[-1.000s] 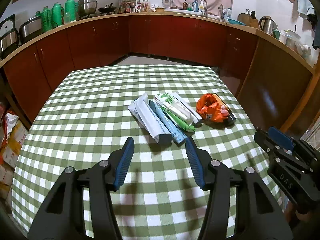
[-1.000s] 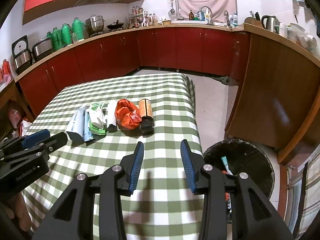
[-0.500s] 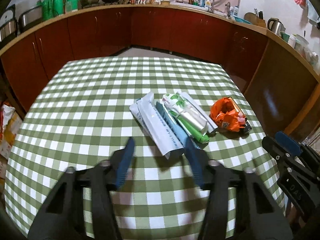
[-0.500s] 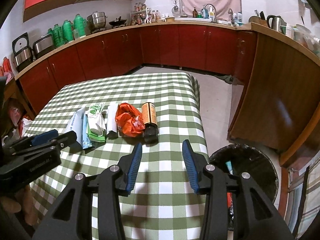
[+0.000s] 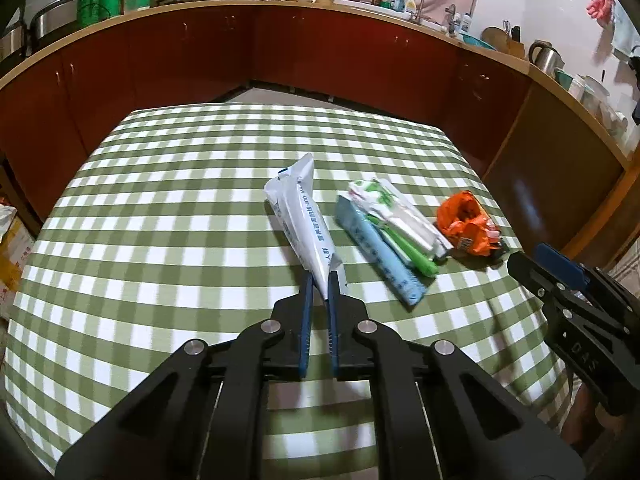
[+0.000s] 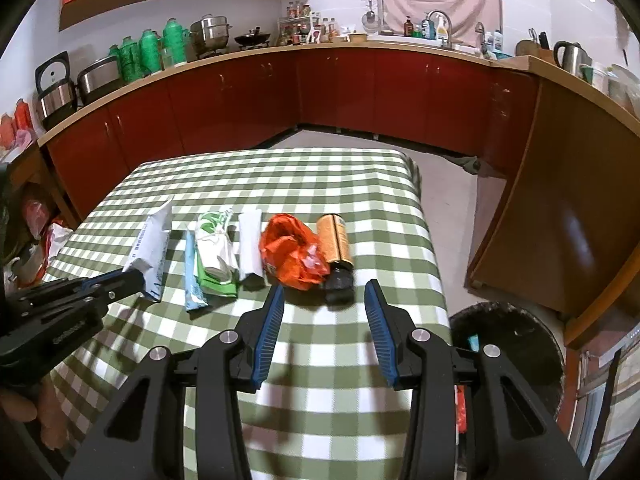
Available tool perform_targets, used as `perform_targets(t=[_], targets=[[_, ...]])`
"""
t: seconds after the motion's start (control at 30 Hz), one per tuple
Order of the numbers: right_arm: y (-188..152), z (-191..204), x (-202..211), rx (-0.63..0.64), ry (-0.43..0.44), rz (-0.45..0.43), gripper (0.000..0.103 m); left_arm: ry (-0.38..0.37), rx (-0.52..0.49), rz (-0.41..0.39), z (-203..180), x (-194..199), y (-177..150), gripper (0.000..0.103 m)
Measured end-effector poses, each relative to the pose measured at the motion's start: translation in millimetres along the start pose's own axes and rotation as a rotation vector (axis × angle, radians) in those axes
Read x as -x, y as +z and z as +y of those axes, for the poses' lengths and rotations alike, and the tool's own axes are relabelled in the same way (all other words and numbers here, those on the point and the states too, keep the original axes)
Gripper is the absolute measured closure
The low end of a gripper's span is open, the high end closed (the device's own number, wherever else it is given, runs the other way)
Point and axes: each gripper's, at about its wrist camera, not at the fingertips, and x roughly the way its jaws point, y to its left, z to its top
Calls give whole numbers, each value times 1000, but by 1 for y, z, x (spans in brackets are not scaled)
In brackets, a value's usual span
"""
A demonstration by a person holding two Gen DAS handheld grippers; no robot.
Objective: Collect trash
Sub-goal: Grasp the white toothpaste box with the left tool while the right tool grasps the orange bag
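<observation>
A row of trash lies on the green checked table [image 5: 160, 240]. My left gripper [image 5: 320, 276] is shut on the near end of a white wrapper [image 5: 300, 216], which is pulled a little left of the rest. Beside it lie a light blue wrapper [image 5: 380, 256], a green-and-white packet [image 5: 396, 220] and an orange crumpled bag [image 5: 466, 224]. In the right wrist view my right gripper [image 6: 325, 296] stands open just in front of the orange bag [image 6: 292, 252] and an amber bottle [image 6: 335, 240] with a black cap. The white wrapper [image 6: 150, 244] sits at the left.
A black trash bin [image 6: 516, 340] stands on the floor right of the table. Red kitchen cabinets [image 6: 320, 92] curve around behind, with pots and bottles on the counter. Bags are piled on the floor left of the table [image 6: 48, 240]. A person's hand [image 6: 24, 412] shows at lower left.
My left gripper moved forward and shut on the white wrapper, pulling it away from the blue one. The right gripper moved closer to the orange bag and bottle, and opened wider.
</observation>
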Motion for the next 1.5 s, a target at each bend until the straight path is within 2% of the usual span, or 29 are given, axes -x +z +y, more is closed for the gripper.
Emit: perform_targets(t=[0.3, 0.73, 0.8, 1.0, 1.03, 1.5], targets=[[20, 18, -17, 39, 6, -1, 61, 32, 11, -13, 28, 9, 1, 97], [27, 31, -41, 83, 2, 81, 61, 43, 39, -14, 48, 8, 0, 97], [27, 32, -42, 87, 4, 85, 67, 44, 41, -14, 48, 9, -1, 97], [25, 38, -39, 111, 6, 70, 77, 51, 46, -19, 51, 12, -3, 97], [25, 38, -38, 110, 6, 62, 84, 51, 46, -20, 51, 12, -3, 98], [19, 35, -17, 86, 22, 15, 85, 46, 35, -30, 48, 24, -5, 98]])
